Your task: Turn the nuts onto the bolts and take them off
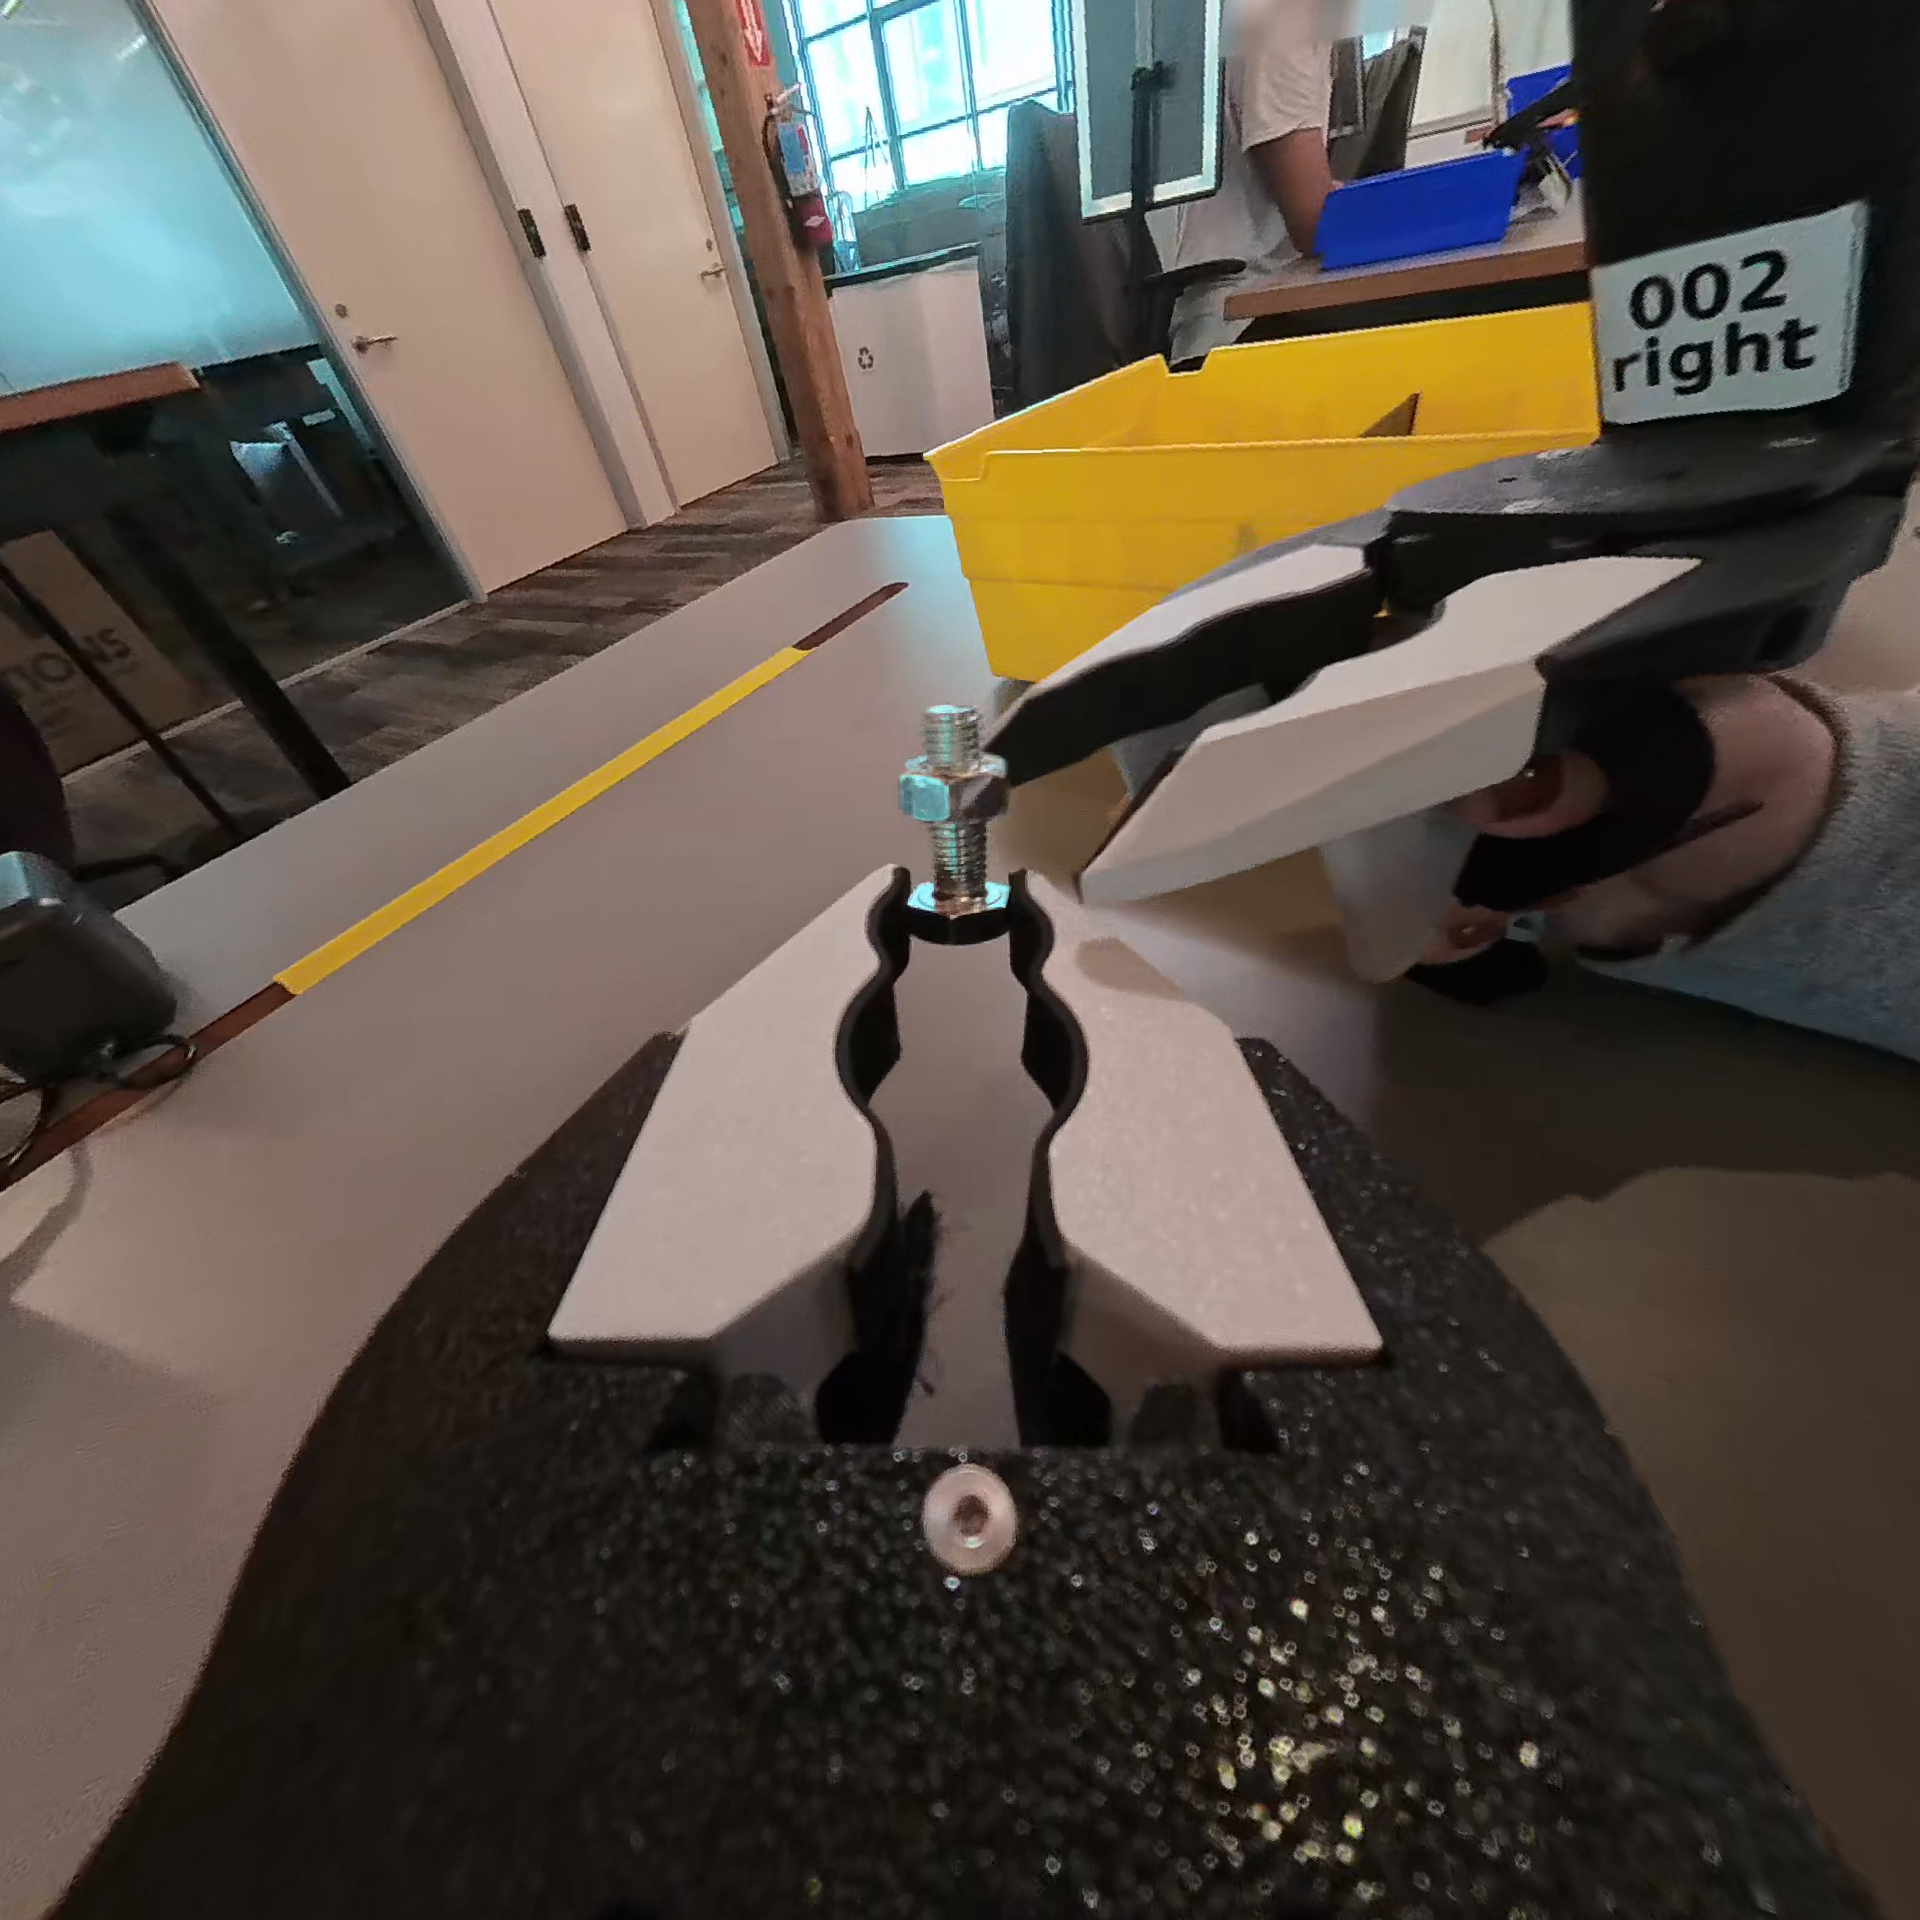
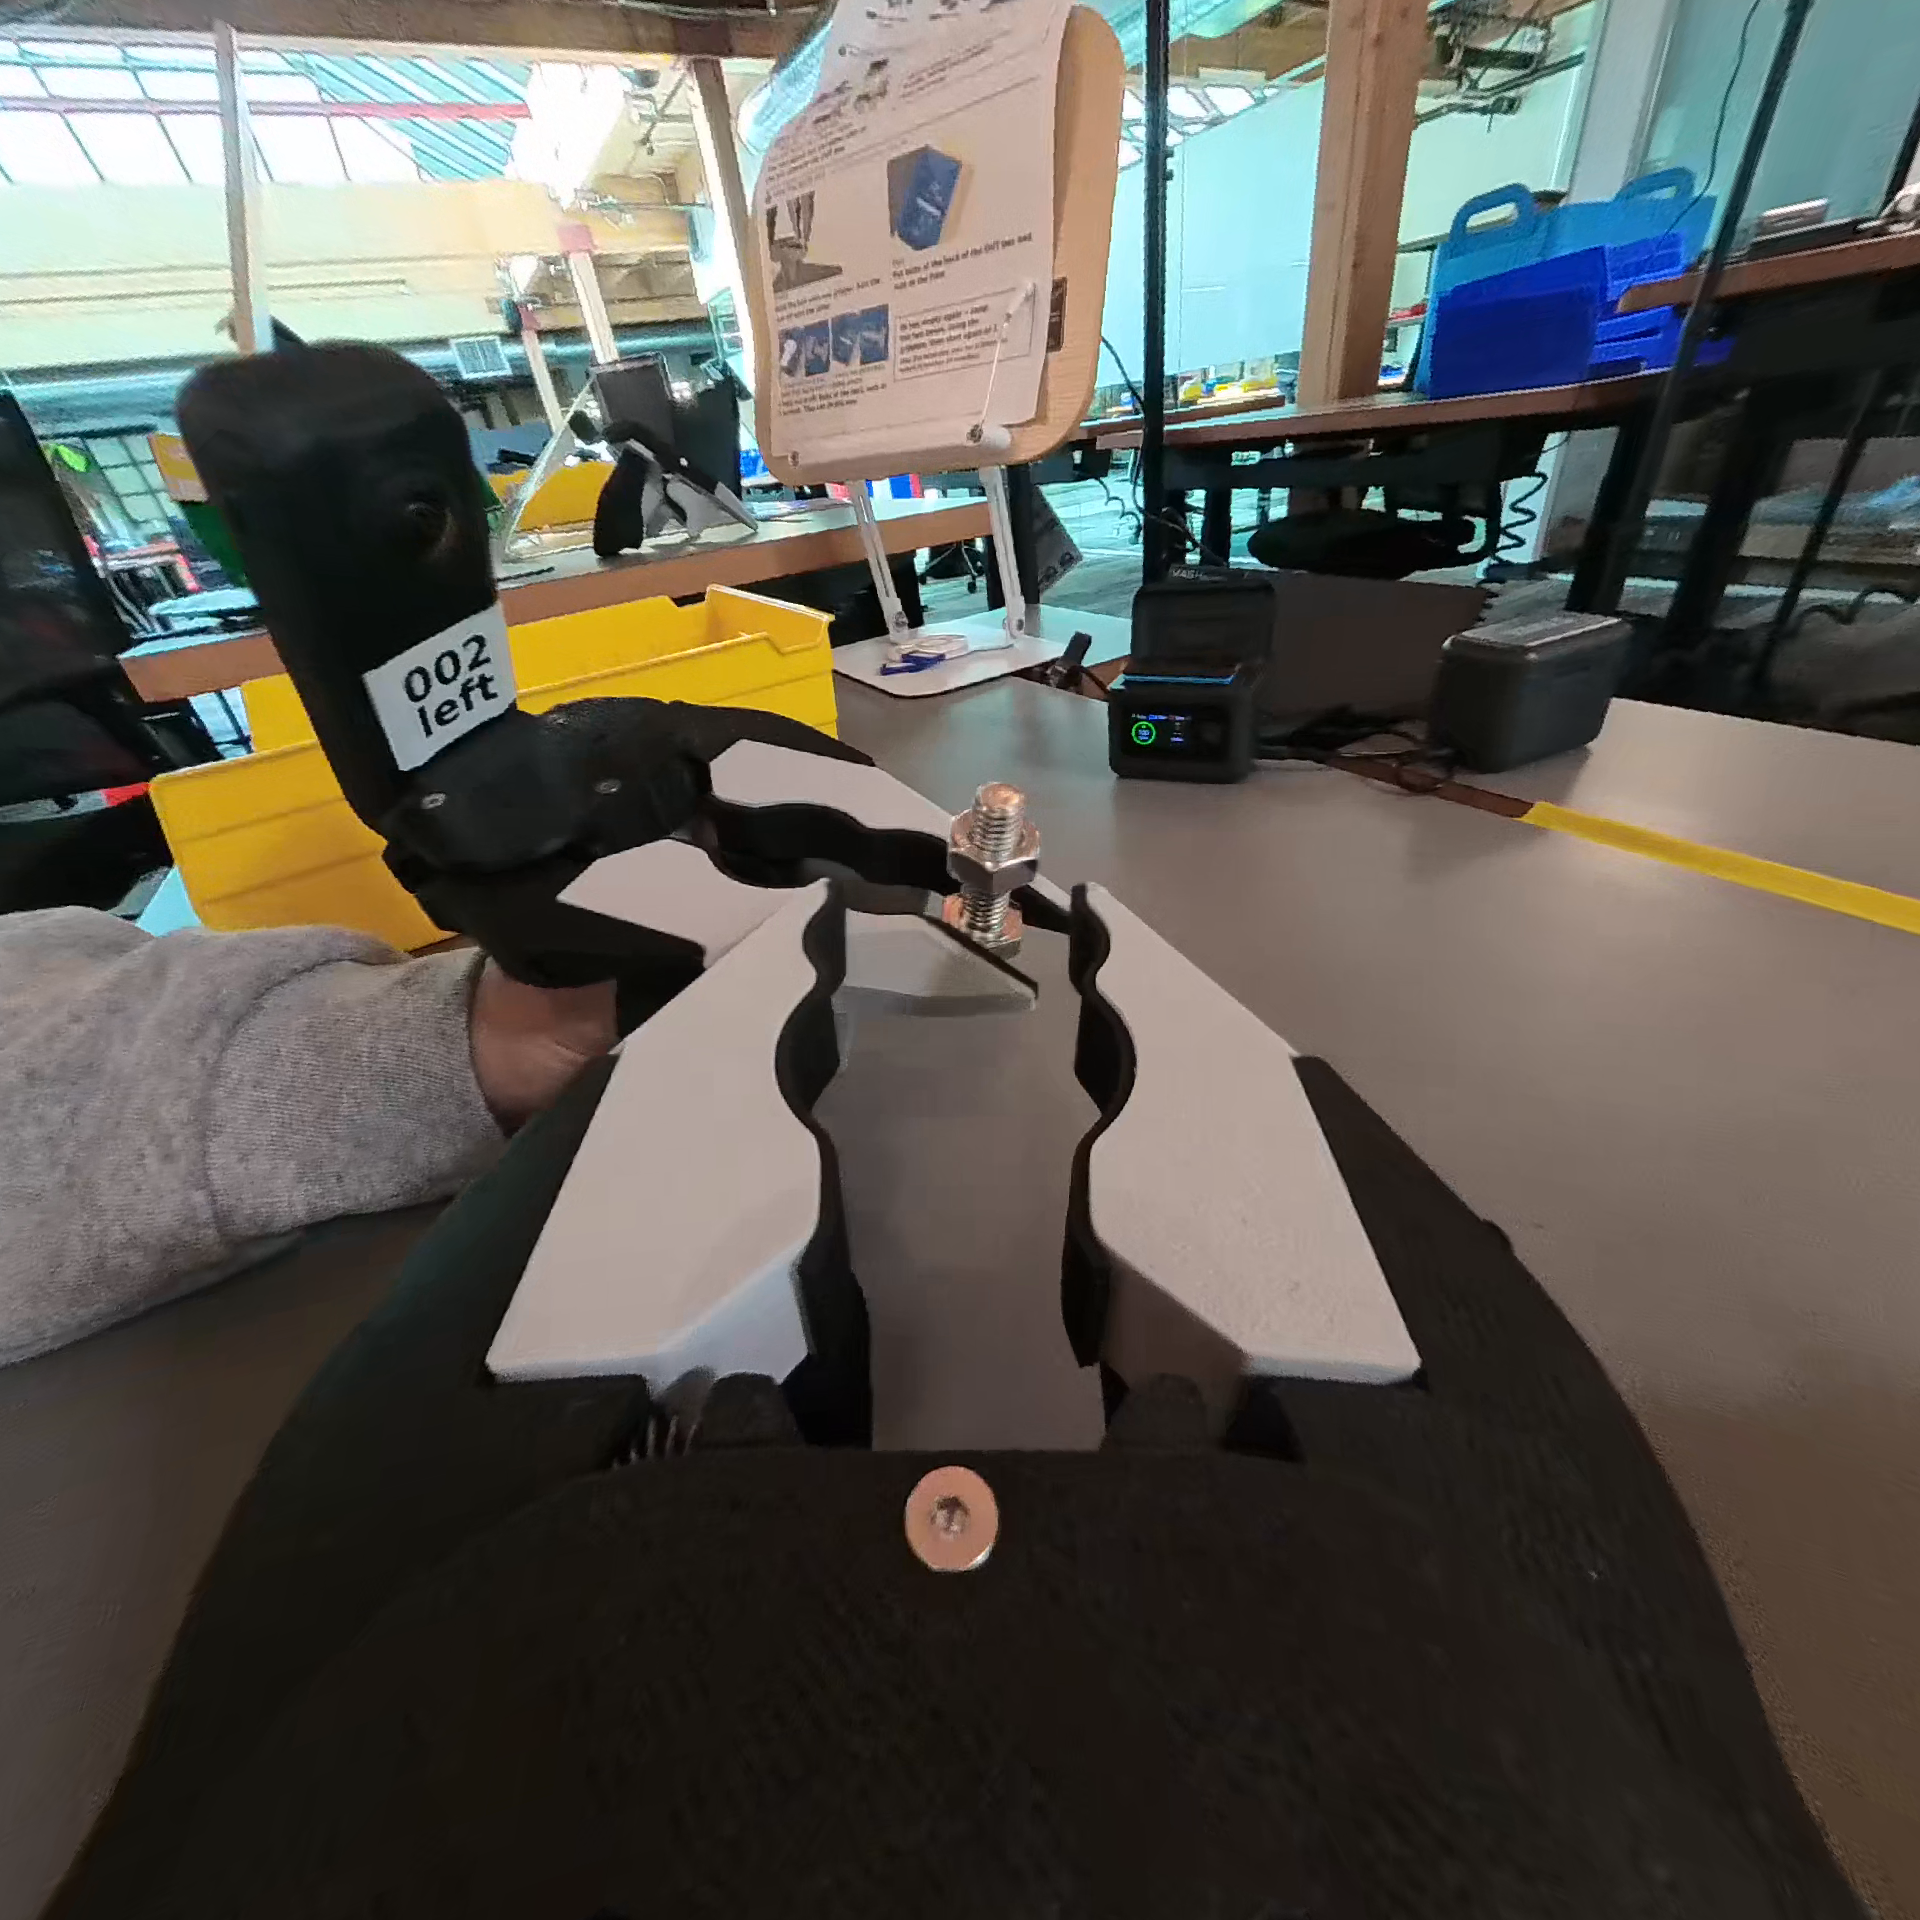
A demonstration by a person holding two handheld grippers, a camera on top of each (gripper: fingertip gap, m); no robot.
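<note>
Between left hand-held gripper (image 1: 958, 906) tips: bolt (image 1: 956, 831) head clamped, upright, nut (image 1: 952, 781) mid-thread. Right hand-held gripper (image 2: 951, 914) open, just beside nut.

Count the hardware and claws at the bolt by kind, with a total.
Bolt: 1
Nuts: 2, stacked mid-thread
Claws: 2, left claw and right claw
Total: 5

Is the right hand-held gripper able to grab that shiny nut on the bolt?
Probably yes. The right hand-held gripper is open, right beside the silver hexagonal metal nut. The left hand-held gripper clamps only the upright threaded steel bolt at its head, below the nut.
</note>
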